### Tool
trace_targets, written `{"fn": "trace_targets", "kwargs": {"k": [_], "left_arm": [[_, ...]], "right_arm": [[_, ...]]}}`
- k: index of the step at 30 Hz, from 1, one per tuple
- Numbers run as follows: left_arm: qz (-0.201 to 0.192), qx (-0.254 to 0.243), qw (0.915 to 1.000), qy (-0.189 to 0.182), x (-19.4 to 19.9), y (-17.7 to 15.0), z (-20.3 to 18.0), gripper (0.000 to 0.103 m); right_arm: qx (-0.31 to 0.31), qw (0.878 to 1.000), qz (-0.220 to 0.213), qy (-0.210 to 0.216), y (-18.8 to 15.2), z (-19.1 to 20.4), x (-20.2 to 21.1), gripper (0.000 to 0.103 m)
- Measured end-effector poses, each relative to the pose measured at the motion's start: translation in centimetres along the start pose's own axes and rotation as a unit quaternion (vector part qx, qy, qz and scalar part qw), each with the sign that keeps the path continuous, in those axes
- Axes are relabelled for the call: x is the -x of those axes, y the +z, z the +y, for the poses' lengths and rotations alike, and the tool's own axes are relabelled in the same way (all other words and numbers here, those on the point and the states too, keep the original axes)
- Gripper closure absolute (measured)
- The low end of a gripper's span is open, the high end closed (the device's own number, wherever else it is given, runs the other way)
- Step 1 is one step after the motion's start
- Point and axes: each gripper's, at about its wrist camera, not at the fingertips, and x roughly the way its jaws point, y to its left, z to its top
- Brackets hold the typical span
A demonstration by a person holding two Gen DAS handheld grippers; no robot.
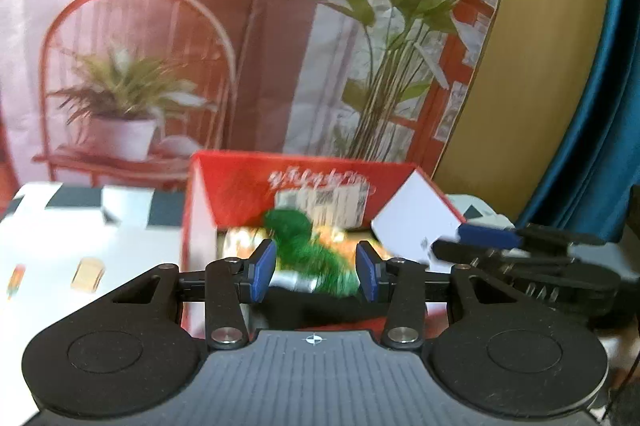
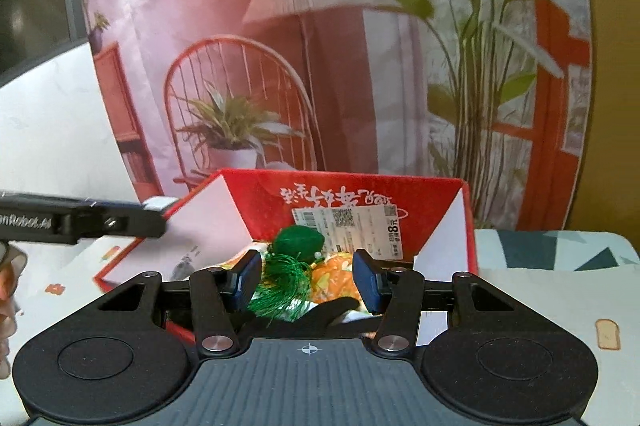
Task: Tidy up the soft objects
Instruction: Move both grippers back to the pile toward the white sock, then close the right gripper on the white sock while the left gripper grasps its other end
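Two hand-held grippers face an open red cardboard box with white inner flaps (image 2: 432, 201), which stands on a table under a pale patterned cloth (image 2: 560, 290). Behind it hangs a printed backdrop of a red chair, potted plants and a lamp (image 2: 280, 65).

The soft objects are inside the box: a green woolly ball trailing a green fringed tassel (image 2: 298, 244) lies on top of an orange and white patterned cloth bundle (image 2: 336, 276). Something dark lies at the near edge of the box, too unclear to name. A white shipping label (image 2: 348, 230) is stuck on the far inner wall.

The left gripper (image 1: 316, 270) is wide open, its blue pads on either side of the green tassel (image 1: 308, 254) in its view, and it holds nothing. The right gripper (image 2: 306, 280) is also wide open and empty, framing the same pile. Each tool also shows in the other's view, at the box's side flap; whether it touches the flap cannot be told.

The step in hand looks like reaching into the box, though the left view is blurred. To do it well, one gripper should probably steady the box while the other lowers over the ball itself, not the loose fringe, and closes gently so the threads do not slip or snag the cloth beneath
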Motion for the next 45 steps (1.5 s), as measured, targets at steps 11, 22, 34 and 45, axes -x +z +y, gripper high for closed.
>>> {"fn": "trace_targets", "kwargs": {"k": [11, 22, 34, 45], "left_arm": [[0.045, 0.056, 0.9971, 0.028, 5.6, -8.2, 1.2, 0.057], [0.125, 0.066, 0.9887, 0.052, 4.9, -13.8, 1.8, 0.056], [0.157, 0.086, 0.9817, 0.065, 4.4, -16.2, 2.0, 0.055], [0.16, 0.093, 0.9808, 0.062, 4.3, -16.4, 2.0, 0.054]], "right_arm": [[-0.016, 0.999, -0.025, -0.012, -3.7, 0.1, 6.8, 0.055], [-0.028, 0.998, 0.029, -0.041, -10.1, -1.1, 8.1, 0.055], [-0.052, 0.992, 0.096, -0.061, -15.5, -2.0, 6.0, 0.055], [-0.032, 0.993, 0.095, -0.058, -17.1, -1.5, 5.6, 0.061]]}}
